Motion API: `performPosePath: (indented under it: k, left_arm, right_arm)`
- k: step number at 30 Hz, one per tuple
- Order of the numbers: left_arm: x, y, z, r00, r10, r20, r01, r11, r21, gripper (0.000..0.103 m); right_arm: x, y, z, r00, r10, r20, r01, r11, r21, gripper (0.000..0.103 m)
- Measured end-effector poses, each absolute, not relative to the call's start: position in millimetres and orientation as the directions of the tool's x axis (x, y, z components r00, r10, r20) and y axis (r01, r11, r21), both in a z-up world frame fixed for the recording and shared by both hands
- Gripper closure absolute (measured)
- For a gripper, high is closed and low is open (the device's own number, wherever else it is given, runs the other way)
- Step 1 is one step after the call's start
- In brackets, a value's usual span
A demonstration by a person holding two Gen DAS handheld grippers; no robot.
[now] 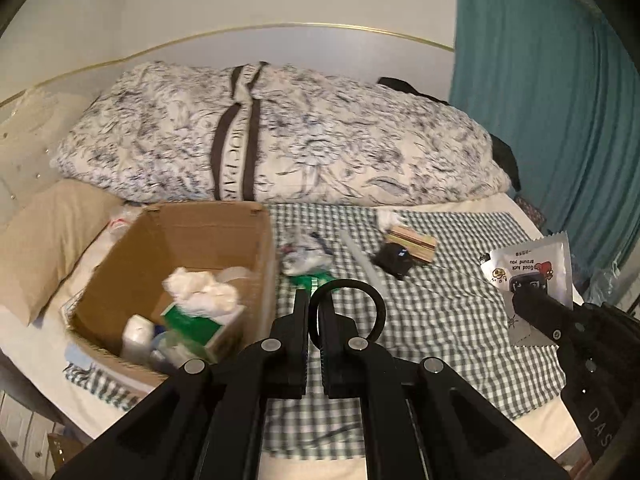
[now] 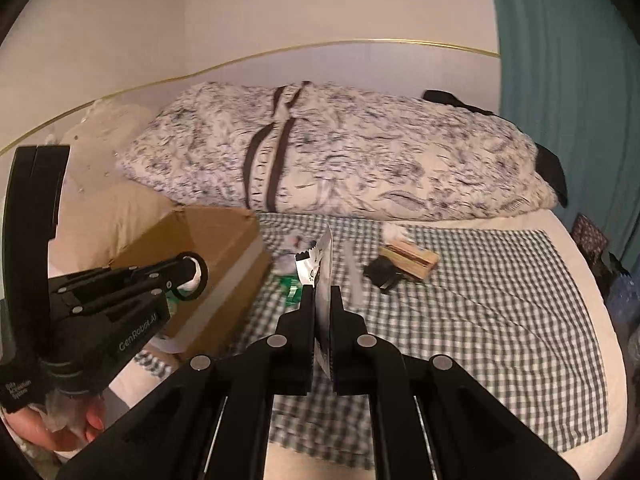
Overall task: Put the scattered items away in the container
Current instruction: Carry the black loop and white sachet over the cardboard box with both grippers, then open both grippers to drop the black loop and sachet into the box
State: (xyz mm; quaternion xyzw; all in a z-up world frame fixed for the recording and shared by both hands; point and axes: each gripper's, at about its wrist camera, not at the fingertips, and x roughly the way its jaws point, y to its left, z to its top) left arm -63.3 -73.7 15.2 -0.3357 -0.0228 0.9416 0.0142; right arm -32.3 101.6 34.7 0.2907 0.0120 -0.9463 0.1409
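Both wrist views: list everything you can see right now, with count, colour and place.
box: one, brown cardboard, left on bed, holds tissue and bottles
ring: one, black, in left gripper
sachet: one, silver, in right gripper
wood block: one, tan, on checked cloth
black item: one, beside block
wrappers: pile, white and green, right of box
checked cloth: one, green-white, over bed
duvet: one, floral, behind
curtain: teal, right
left gripper: shut on ring
right gripper: shut on sachet

"Good luck around you" on silver packet (image 1: 532, 268); "GenRobot.AI" on left gripper (image 2: 188, 276); "DAS" on right gripper (image 1: 520, 304).
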Motion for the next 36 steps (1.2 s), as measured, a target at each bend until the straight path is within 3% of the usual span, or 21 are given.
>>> performPosePath:
  k: [15, 32, 34, 35, 36]
  left_arm:
    - [-85, -208, -9, -0.726, -0.083, -0.683, 0.169, -0.984, -0.060, 0.098]
    - [-136, -249, -66, -0.644, -0.081, -0.761, 0.208, -0.976, -0.072, 0.098]
    - [-138, -250, -69, -0.643, -0.083, -0.762, 0.209, -0.975, -0.070, 0.096]
    - [-139, -252, -71, -0.640, -0.083, -0.764, 0.213, -0.974, -0.072, 0.089]
    - [-140, -253, -72, -0.638, -0.079, -0.766, 0.213, -0.974, -0.078, 0.073]
  right_arm:
    - [-66, -37, 24, -0.697, -0.413, -0.586, 0.461, -0.884, 0.075, 0.098]
    - [-146, -105, -30, -0.572, -0.445, -0.689, 0.517, -0.848, 0.119, 0.098]
    - [-153, -107, -34, -0.573, -0.448, -0.686, 0.515, -0.848, 0.125, 0.097]
    - [-155, -107, -35, -0.575, -0.450, -0.683, 0.512, -0.850, 0.129, 0.097]
    - [-158, -107, -36, -0.576, -0.457, -0.678, 0.511, -0.848, 0.137, 0.096]
